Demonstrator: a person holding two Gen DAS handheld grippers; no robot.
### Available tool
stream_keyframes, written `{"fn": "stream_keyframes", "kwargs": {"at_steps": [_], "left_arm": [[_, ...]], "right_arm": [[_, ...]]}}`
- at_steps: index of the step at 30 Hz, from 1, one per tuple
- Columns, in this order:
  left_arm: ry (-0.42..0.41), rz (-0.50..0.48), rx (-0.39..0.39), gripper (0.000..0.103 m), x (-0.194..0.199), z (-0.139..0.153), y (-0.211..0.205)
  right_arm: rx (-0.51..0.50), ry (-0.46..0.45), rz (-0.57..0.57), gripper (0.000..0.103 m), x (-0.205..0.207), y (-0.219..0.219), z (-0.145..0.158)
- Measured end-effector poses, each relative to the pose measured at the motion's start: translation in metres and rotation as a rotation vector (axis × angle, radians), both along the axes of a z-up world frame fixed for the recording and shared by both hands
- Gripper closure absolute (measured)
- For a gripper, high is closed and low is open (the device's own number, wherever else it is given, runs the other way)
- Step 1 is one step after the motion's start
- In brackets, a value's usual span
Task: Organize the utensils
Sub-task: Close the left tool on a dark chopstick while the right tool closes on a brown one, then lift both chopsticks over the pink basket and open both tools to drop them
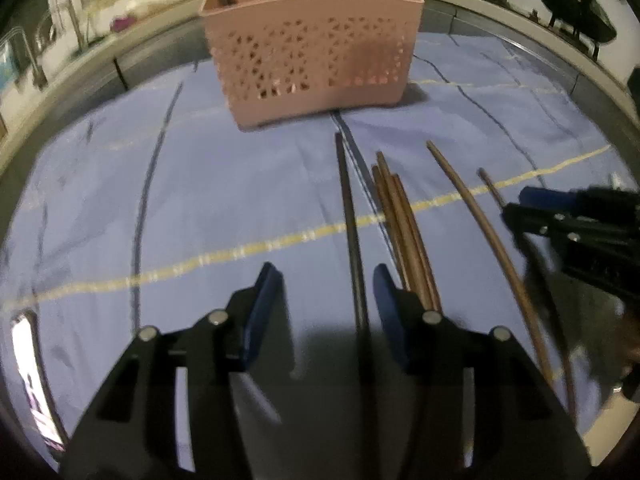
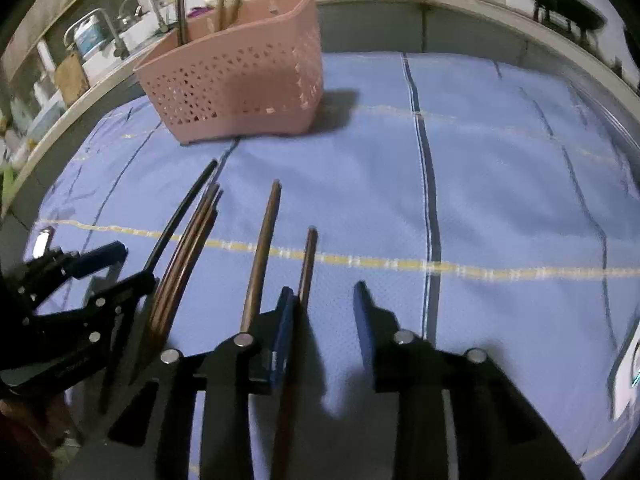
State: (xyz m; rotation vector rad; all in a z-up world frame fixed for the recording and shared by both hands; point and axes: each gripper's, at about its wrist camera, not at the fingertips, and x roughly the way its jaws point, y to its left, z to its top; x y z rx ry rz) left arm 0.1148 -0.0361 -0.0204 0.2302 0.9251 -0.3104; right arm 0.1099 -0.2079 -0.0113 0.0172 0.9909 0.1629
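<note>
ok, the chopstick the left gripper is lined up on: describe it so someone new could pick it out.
Start at the pink perforated plastic basket on the blue striped cloth. In front of it lies a row of loose chopsticks; take the leftmost, the dark grey chopstick, between the left gripper's open blue pads. It alone is near-black; the bundled brown wooden chopsticks beside it are reddish.

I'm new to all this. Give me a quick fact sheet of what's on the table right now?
Surface: blue cloth
Container: pink basket, upright, a few sticks already standing inside
Loose items: dark chopstick and brown chopsticks lying flat in front of the basket
Left gripper: open around the dark chopstick
Right gripper: open, one brown chopstick beside its left finger
</note>
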Motion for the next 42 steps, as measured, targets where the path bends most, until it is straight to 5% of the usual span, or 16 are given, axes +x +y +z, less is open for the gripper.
{"fn": "stream_keyframes", "kwargs": {"at_steps": [3,5,9,13,18,23,33,37,42], "left_arm": [[-0.002,-0.018,-0.002,0.061,0.013,0.001,-0.01],[0.004,-0.043,-0.026,0.097,0.021,0.002,-0.015],[0.042,-0.047,-0.077,0.099,0.037,0.009,-0.015],[-0.009,-0.051,-0.258,0.099,0.028,0.047,0.013],[-0.15,-0.045,-0.459,0.099,0.009,0.109,0.048],[-0.315,0.005,-0.567,0.099,0.006,0.171,0.07],[-0.562,0.098,-0.545,0.099,0.067,0.251,0.081],[-0.577,0.123,-0.493,0.099,0.103,0.244,0.072],[-0.482,0.108,-0.42,0.098,0.14,0.198,0.056]], "right_arm": [[-0.037,-0.016,0.062,0.097,0.006,0.014,0.0],[-0.039,-0.018,0.102,0.099,0.011,0.021,0.001],[0.045,-0.03,0.12,0.099,0.018,0.015,0.013],[0.128,-0.16,0.133,0.099,0.001,0.001,0.054],[0.227,-0.344,0.164,0.099,-0.018,-0.009,0.114],[0.33,-0.512,0.146,0.099,-0.013,-0.013,0.164],[0.396,-0.826,0.089,0.099,0.057,0.008,0.251],[0.371,-0.872,0.05,0.099,0.104,0.022,0.243],[0.335,-0.807,0.048,0.099,0.147,0.034,0.205]]}}
